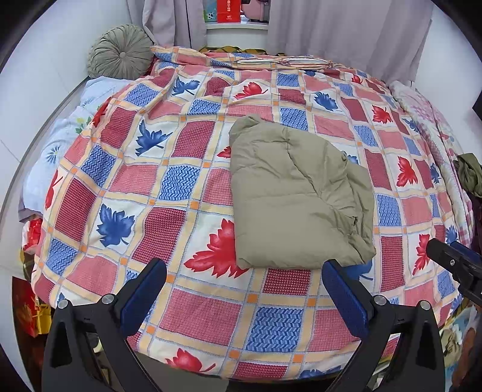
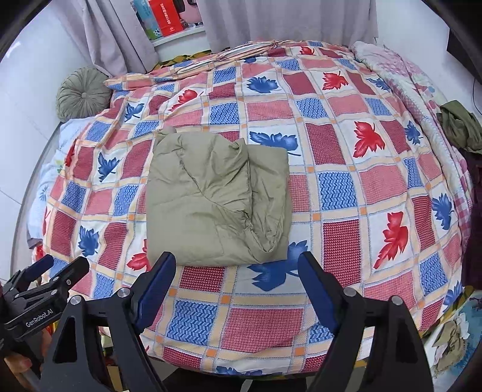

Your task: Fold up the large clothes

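Note:
An olive-green padded garment (image 1: 296,199) lies folded into a thick rectangle on the leaf-patterned quilt (image 1: 186,187). It also shows in the right wrist view (image 2: 217,196), left of centre. My left gripper (image 1: 244,271) is open and empty, held above the quilt just short of the garment's near edge. My right gripper (image 2: 236,265) is open and empty, also just short of the near edge. The right gripper's tip shows at the right edge of the left wrist view (image 1: 455,262). The left gripper shows at the lower left of the right wrist view (image 2: 45,277).
A round grey-green cushion (image 1: 120,52) sits at the bed's far left corner by the wall. Grey curtains (image 1: 346,27) hang behind the bed. A dark green crumpled cloth (image 2: 461,126) lies on the bed's right edge. Bags and clutter (image 1: 33,313) sit on the floor left.

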### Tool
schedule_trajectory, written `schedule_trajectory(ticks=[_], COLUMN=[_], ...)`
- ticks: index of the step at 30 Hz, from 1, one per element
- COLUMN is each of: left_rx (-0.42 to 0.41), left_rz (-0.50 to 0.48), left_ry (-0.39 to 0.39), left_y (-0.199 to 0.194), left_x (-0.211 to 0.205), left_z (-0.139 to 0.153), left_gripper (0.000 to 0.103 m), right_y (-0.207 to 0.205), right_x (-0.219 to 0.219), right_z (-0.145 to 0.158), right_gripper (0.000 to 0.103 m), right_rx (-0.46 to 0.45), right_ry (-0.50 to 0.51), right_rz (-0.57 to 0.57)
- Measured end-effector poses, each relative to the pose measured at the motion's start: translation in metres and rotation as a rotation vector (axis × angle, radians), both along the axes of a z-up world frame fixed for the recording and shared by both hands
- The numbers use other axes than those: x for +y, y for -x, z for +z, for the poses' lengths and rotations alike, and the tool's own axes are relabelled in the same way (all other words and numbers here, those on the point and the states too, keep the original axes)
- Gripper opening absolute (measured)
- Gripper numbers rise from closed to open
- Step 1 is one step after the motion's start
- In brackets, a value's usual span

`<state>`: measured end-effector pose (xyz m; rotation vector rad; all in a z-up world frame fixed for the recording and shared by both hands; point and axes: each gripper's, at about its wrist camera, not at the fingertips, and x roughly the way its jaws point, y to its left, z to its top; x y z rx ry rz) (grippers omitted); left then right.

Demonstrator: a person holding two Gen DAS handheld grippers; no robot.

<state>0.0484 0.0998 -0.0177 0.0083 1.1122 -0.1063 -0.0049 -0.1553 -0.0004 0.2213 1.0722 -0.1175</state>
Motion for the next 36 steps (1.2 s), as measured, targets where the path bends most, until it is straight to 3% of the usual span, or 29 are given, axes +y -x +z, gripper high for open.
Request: schedule_trajectory(ticks=[36], left_rx=[-0.001], left_rz=[0.004], left_ry=[-0.007], left_y=[0.004], left_x=[0.006], left_z=[0.000], left_gripper=[0.103], right_y=[0.001], right_x=[0.014], right_z=[0.004], right_gripper=[0.085], right_rx=[0.006], right_ry=[0.007], right_rz=[0.014])
